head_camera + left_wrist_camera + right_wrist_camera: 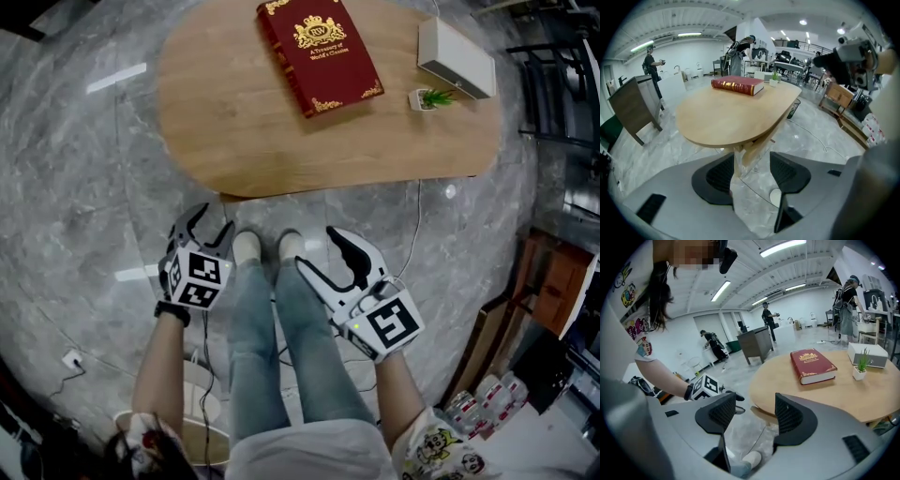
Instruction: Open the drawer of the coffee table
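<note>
I hold both grippers low in front of my legs, forearms reaching down, jaws pointed ahead toward the desk (281,141). My left gripper (208,225) stands open with nothing between its jaws. My right gripper (319,251) is open and empty too, angled inward. My shoes (247,247) stand between them on the marble floor (75,187), near the desk's edge. The oval wooden top carries a red book (319,52), a small potted plant (429,97) and a white box (456,56). The head view sees only the top. The left gripper view shows a wooden base (754,150) beneath it, but I cannot make out the drawer there. The right gripper view catches people (768,317) far back.
</note>
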`<state>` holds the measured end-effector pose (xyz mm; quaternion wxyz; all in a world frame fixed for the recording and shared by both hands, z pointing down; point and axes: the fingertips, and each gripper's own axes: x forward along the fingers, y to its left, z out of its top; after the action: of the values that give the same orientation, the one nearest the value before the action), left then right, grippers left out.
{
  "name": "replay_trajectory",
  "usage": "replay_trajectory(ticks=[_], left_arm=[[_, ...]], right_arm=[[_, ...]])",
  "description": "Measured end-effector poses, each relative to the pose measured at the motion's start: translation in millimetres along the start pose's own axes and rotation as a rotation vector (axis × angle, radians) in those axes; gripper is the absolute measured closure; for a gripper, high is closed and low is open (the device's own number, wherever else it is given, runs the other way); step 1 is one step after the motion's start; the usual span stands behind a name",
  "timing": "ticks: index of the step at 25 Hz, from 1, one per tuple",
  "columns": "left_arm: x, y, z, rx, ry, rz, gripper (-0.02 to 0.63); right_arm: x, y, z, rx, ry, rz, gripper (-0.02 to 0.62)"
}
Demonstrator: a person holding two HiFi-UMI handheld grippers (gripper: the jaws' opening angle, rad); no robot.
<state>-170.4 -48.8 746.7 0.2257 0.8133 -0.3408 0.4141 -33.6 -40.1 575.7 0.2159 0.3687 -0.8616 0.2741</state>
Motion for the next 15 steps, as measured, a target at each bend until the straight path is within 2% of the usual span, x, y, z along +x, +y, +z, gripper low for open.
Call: replay_trajectory(ticks=[7,12,15], left_arm=[[37,1,-13,0.094,0.035,-0.019,0.38],[56,0,-13,0.162,0.053,-0.041,0.382],[64,-1,-12,0.188,0.059,-0.044,0.421]], right_arm=[[22,5,-15,-0.037,0.02,0.067,0.367],[27,-1,-23,-0.028,0.023,0.071,0.366],[26,-3,-29,-0.013,0.031,0.068,0.367]])
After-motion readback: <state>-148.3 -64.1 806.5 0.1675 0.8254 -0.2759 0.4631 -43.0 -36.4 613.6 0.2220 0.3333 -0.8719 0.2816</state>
